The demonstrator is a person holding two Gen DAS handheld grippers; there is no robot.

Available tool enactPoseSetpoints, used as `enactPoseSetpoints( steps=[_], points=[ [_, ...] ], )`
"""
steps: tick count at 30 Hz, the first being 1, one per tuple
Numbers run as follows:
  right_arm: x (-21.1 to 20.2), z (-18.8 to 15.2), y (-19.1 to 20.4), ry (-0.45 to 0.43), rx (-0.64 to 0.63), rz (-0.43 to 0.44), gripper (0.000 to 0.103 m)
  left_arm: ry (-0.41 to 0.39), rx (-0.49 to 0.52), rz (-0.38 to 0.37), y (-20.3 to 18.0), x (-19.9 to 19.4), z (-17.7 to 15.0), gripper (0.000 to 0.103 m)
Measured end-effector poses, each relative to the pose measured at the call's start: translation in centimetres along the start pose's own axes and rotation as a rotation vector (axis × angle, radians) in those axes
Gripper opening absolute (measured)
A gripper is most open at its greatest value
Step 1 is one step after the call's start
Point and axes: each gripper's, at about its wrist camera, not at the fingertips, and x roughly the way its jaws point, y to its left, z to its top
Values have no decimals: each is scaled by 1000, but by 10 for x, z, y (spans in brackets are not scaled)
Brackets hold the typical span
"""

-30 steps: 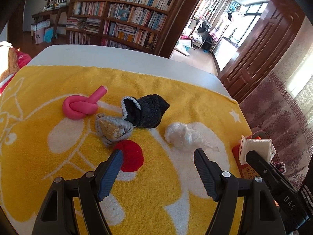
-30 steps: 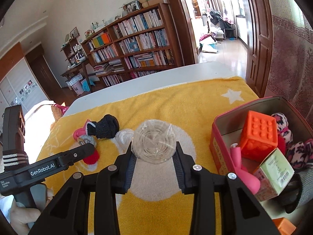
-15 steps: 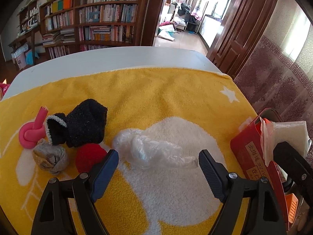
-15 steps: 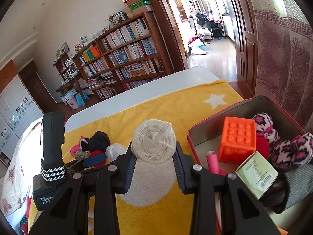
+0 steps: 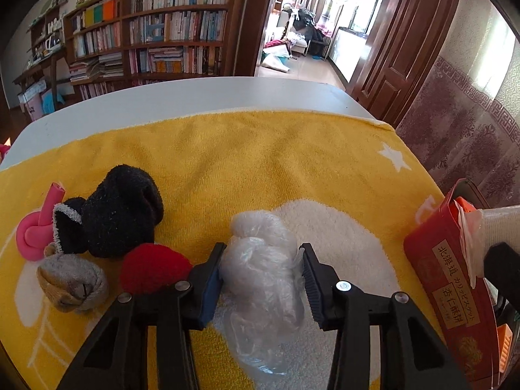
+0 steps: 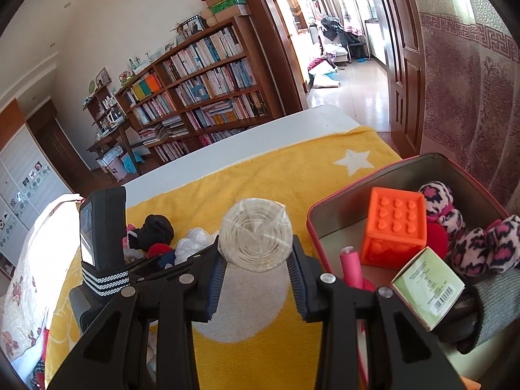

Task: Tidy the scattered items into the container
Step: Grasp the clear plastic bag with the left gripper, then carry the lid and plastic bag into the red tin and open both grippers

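left tongs [image 5: 261,271] clamped on a crumpled clear plastic bag [image 5: 260,266] that lies on the yellow towel [image 5: 260,162] covering the worktop. right tongs [image 6: 256,263] gripping a clear wrapped roll [image 6: 255,234], held beside the red-rimmed container [image 6: 338,201], which holds an orange block [image 6: 395,227]. black sock [image 5: 120,214], grey sock [image 5: 73,281], red pompom [image 5: 152,268] and pink knotted tube [image 5: 34,235] lie left of the bag.

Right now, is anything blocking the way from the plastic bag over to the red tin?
Nothing visible does. The left tongs are shut on the plastic bag, and only bare yellow towel lies between it and the tin. The right tongs hold a white roll beside the tin.
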Motion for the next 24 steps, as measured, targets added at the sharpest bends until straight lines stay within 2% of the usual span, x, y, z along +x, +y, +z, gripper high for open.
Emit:
enactPoseSetpoints(
  steps=[1,11,24],
  points=[
    [0,0,0,-1,2,-1,40,-1,-12,-7,2,-2,-1,40],
    [-5,2,-2,-22,13,0,40,-46,-47,-24,10,-33,-8,40],
    [-35,14,-12,-92,48,6,40,-103,14,-72,-32,-81,-10,40]
  ],
)
